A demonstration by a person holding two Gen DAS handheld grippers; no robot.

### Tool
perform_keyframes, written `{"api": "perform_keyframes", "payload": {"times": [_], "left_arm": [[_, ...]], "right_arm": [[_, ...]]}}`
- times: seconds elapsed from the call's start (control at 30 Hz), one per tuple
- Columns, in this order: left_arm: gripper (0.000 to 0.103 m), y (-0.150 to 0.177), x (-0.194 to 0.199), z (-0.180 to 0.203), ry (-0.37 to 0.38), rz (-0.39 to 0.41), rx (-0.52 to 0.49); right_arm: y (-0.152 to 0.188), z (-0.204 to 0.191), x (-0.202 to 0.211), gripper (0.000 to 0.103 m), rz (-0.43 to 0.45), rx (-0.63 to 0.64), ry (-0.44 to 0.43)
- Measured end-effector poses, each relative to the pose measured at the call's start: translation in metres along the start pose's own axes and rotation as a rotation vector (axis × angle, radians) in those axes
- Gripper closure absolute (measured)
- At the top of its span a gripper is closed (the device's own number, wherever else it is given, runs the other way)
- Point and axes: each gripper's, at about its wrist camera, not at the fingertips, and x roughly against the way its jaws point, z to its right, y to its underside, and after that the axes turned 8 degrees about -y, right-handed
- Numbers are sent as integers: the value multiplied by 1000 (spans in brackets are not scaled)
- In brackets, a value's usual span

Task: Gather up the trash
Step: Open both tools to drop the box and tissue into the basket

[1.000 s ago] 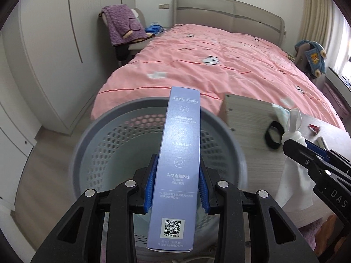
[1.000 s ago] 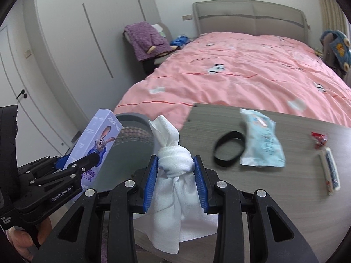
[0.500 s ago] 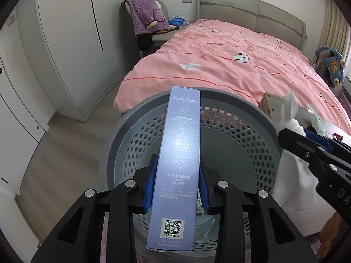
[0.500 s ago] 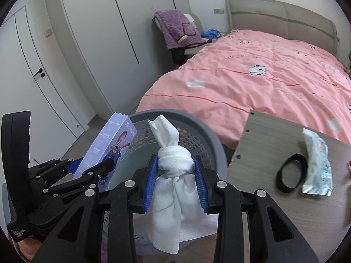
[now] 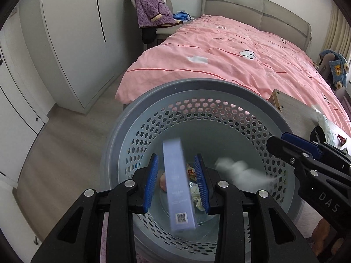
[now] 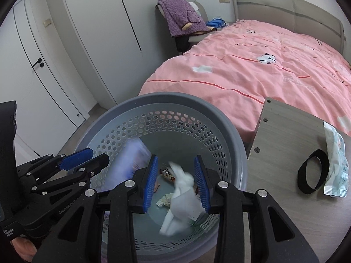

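Observation:
A grey perforated trash basket [image 5: 197, 92] stands below both grippers and also shows in the right wrist view [image 6: 175, 103]. My left gripper [image 5: 176, 183] is open; the blue toothpaste box [image 5: 178, 184] is blurred, falling between its pads into the basket. My right gripper [image 6: 176, 183] is open; the knotted white tissue [image 6: 182, 199] is blurred, dropping into the basket. The tissue also shows in the left wrist view [image 5: 239, 171]. Small wrappers [image 6: 164, 200] lie on the basket's bottom.
A wooden table [image 6: 285, 144] to the right of the basket carries a black band [image 6: 312, 172] and a light-blue packet [image 6: 335, 162]. A pink bed [image 5: 230, 57] lies behind. White wardrobes [image 5: 72, 32] stand at left, and a chair with a purple garment [image 5: 151, 8].
Both grippers have opened over the basket. The blue box and the white tissue have left the pads and are falling in. Both views moved further over the basket.

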Motion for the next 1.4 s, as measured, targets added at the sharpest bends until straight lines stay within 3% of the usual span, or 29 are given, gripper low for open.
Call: {"api": "perform_keyframes", "payload": {"times": [0.07,0.13,0.27,1.0,1.4], "left_arm": [[63,0,1,-1,-3,0,5],[54,-1,3,-3,-11,7,12],[49,0,7,-8,-21,16,27],[34,1,35,-15,-50,75,42],[32,2,56,11,-23,120,1]], "right_arm": [[0,0,1,66,5,-1,2],[0,-1,4,57,19,-2,4],[-1,-1,7,52,25,-1,5],[4,-5,37,36,90,-11,30],[21,20,69,31,126,-65,89]]}}
